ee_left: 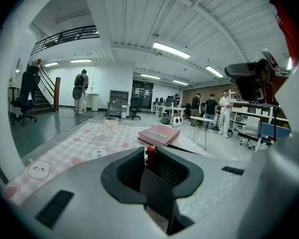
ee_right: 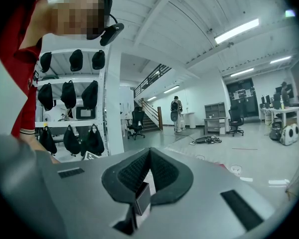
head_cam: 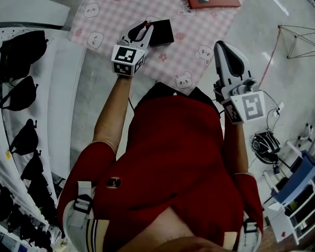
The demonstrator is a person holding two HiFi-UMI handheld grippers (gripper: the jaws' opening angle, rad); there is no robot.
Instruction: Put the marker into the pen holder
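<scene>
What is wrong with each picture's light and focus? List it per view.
Head view: dim overall, the shelf rack bowed along the left edge. Left gripper view: fisheye with black corners, ceiling lights glaring, red marker between the jaws readable. Right gripper view: same fisheye, ceiling strip blown out, mosaic patch at top left.

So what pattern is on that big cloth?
The cloth has pink-and-white checks with little cartoon animal faces. The head view shows it best.
</scene>
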